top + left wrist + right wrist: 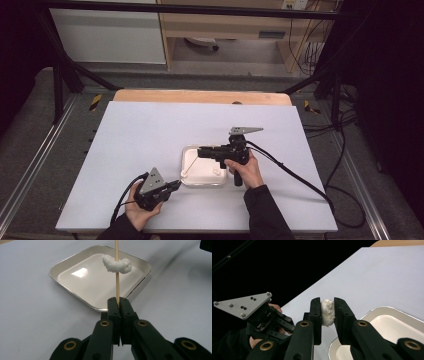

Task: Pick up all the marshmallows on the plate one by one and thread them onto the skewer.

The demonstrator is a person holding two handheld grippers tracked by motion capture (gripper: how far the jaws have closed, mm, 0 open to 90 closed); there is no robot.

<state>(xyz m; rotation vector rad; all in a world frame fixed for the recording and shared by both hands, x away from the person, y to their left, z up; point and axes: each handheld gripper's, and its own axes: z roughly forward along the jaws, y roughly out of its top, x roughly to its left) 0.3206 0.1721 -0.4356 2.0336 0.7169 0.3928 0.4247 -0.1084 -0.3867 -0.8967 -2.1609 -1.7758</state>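
My left gripper (176, 185) (117, 301) is shut on the lower end of a thin wooden skewer (116, 285), near the table's front edge. The skewer (192, 164) slants up over a shallow white tray (220, 182) (87, 287). A fluffy white lump (117, 264) is threaded on the skewer above the tray. My right gripper (200, 151) (327, 302) points left over the tray's far edge, close to the skewer's upper end. Its pads press a second white lump (327, 315) from both sides.
A white sheet (150, 135) covers the table, with a wooden strip (200, 96) along its far edge. Black frame bars (65, 75) stand at the far corners. The left gripper's grey plate (244, 305) and the holding hand show beyond my right jaws.
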